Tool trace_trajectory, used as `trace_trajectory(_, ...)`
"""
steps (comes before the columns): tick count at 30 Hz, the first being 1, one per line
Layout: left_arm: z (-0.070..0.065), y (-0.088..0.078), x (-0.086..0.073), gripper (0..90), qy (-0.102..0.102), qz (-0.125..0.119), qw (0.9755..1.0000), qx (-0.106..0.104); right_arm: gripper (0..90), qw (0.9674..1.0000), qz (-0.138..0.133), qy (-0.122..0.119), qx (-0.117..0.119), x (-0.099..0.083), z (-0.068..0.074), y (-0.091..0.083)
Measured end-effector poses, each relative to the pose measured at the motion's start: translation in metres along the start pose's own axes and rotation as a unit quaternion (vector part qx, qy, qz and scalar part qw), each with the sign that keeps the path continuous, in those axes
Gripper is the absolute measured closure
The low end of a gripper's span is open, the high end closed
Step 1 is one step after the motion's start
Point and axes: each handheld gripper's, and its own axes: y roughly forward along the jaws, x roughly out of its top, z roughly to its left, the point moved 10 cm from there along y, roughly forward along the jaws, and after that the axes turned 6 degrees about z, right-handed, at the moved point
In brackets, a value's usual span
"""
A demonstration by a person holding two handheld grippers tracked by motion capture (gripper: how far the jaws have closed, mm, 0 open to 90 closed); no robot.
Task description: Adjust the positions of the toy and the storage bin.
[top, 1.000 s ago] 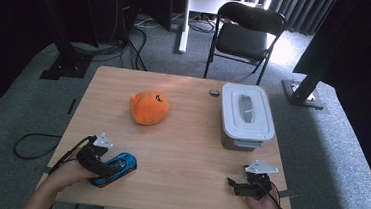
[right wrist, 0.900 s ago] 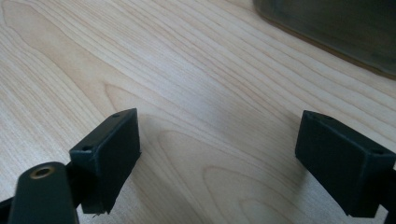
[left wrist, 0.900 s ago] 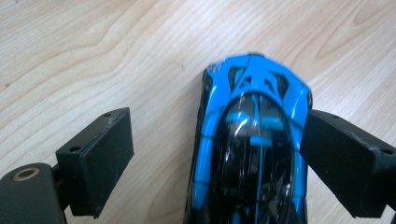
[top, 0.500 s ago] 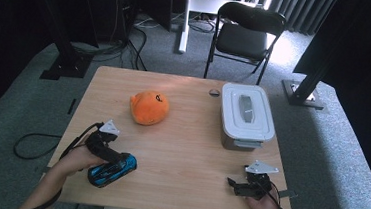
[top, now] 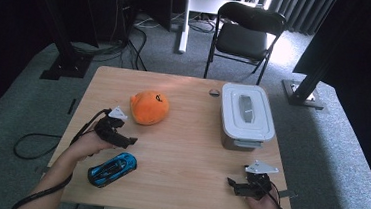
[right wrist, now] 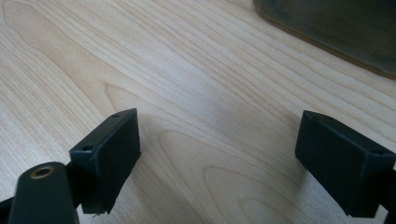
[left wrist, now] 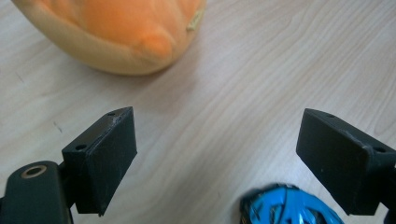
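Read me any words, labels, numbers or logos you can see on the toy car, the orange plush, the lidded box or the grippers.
None can be read.
Orange plush: a small dark mark on top, too small to tell.
Blue toy car: dark patterning, no legible text.
White lidded box: plain lid.
Left gripper and right gripper: no lettering visible.

toy cars: 1 (top: 112, 168) | plush toys: 1 (top: 148, 107) | lidded boxes: 1 (top: 246, 117) | chairs: 1 (top: 244, 35) | grippers: 2
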Motion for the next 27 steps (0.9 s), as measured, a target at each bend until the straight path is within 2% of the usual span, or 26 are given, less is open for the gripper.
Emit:
trace_trajectory(3, 0.005, 0.0, 0.01, 13.0, 0.001, -0.007, 1.0, 0.003, 13.6, 1.0, 0.0, 0.0, 0.0, 0.0, 0.0, 0.0)
trace_trajectory(4, 0.005, 0.0, 0.013, 13.0, 0.002, -0.008, 1.0, -0.002, 13.6, 1.0, 0.0, 0.0, 0.0, 0.0, 0.0, 0.0)
trace_trajectory(7, 0.013, 0.002, 0.021, 13.7, 0.003, -0.007, 0.9999, 0.007, 13.6, 1.0, 0.0, 0.0, 0.0, 0.0, 0.0, 0.0)
trace_trajectory(16, 0.037, 0.013, 0.045, 15.0, -0.021, -0.018, 0.9991, 0.032, 13.6, 1.0, 0.0, 0.0, 0.0, 0.0, 0.0, 0.0)
trace_trajectory(18, 0.04, 0.017, 0.05, 15.1, -0.025, -0.017, 0.9991, 0.028, 13.6, 1.0, 0.0, 0.0, 0.0, 0.0, 0.0, 0.0)
trace_trajectory(19, 0.042, 0.019, 0.052, 15.2, -0.028, -0.019, 0.9989, 0.033, 13.6, 1.0, 0.0, 0.0, 0.0, 0.0, 0.0, 0.0)
trace_trajectory(23, 0.046, 0.029, 0.061, 23.5, -0.034, -0.016, 0.9989, 0.028, 13.6, 1.0, 0.0, 0.0, 0.0, 0.0, 0.0, 0.0)
trace_trajectory(25, 0.047, 0.032, 0.063, 23.5, -0.037, -0.015, 0.9986, 0.034, 13.6, 1.0, 0.0, 0.0, 0.0, 0.0, 0.0, 0.0)
trace_trajectory(26, 0.047, 0.039, 0.064, 23.5, -0.043, -0.008, 0.9986, 0.031, 13.6, 1.0, 0.0, 0.0, 0.0, 0.0, 0.0, 0.0)
trace_trajectory(27, 0.049, 0.043, 0.064, 23.6, -0.045, -0.002, 0.9983, 0.038, 13.6, 1.0, 0.0, -0.001, 0.001, 0.0, 0.0, 0.0)
